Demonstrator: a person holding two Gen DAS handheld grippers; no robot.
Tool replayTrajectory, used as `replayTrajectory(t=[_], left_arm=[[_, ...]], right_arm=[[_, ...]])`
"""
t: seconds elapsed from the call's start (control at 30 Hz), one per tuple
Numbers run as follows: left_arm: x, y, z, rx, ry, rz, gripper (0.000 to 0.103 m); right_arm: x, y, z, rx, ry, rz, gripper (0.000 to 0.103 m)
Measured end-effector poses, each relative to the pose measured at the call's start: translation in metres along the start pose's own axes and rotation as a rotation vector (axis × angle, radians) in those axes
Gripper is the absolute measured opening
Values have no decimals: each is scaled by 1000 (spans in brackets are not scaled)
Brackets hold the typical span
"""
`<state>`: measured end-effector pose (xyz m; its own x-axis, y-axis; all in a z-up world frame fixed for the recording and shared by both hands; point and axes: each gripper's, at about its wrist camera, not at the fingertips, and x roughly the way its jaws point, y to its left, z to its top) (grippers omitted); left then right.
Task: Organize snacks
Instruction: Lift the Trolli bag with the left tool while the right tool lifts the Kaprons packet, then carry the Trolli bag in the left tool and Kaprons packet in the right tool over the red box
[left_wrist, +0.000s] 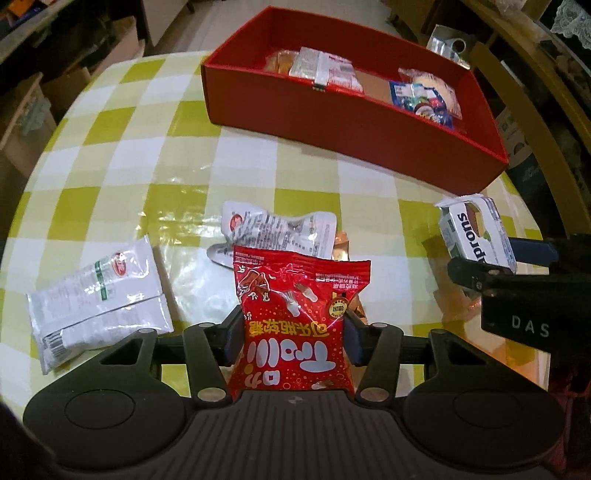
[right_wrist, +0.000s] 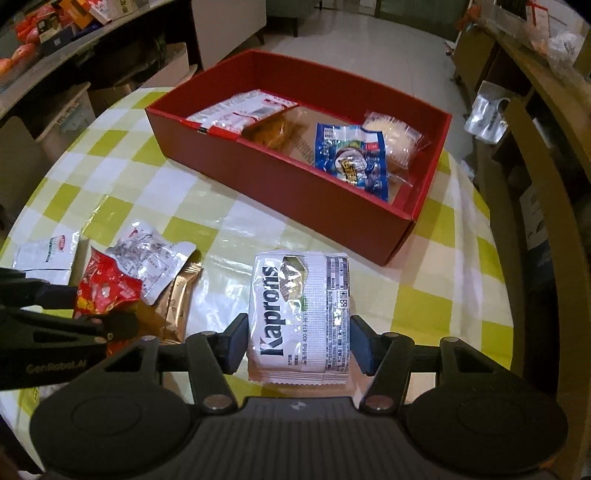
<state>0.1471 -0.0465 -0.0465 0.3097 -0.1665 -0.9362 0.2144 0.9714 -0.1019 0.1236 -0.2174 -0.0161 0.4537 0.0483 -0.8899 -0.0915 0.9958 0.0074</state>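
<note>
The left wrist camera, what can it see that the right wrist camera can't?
Only the left wrist view shows the red candy bag's whole front, squeezed in the left tool.

Only the right wrist view shows the back label of the white Kaprons pack, squeezed in the right tool, and the gold packet clearly.

Both show the red box holding snacks, the checked tablecloth and two white packets lying on it.
</note>
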Motion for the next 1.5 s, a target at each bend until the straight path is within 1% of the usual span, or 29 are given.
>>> replayTrajectory(t=[0.23, 0.47, 0.57, 0.77, 1.0, 1.27, 1.5], left_arm=[[-13, -5, 2, 16, -38, 1, 60], [-34, -13, 7, 20, -110, 35, 60], [-42, -14, 13, 19, -132, 29, 60], [-46, -15, 34, 12, -177, 27, 60], [-49, -15, 60, 0, -216, 33, 60], [-45, -26, 81, 4, -233, 26, 60], [-40, -33, 103, 6, -255, 43, 60]], right_arm=[[-15, 2, 2, 14, -40, 2, 65], [-35, 6, 6, 26, -91, -7, 65], [-42, 6, 10, 36, -118, -3, 65], [-38, -1, 22, 54, -125, -15, 65], [-37, -15, 43, 79, -160, -39, 65], [-31, -24, 60, 104, -176, -46, 65], [-25, -33, 72, 131, -189, -46, 65]])
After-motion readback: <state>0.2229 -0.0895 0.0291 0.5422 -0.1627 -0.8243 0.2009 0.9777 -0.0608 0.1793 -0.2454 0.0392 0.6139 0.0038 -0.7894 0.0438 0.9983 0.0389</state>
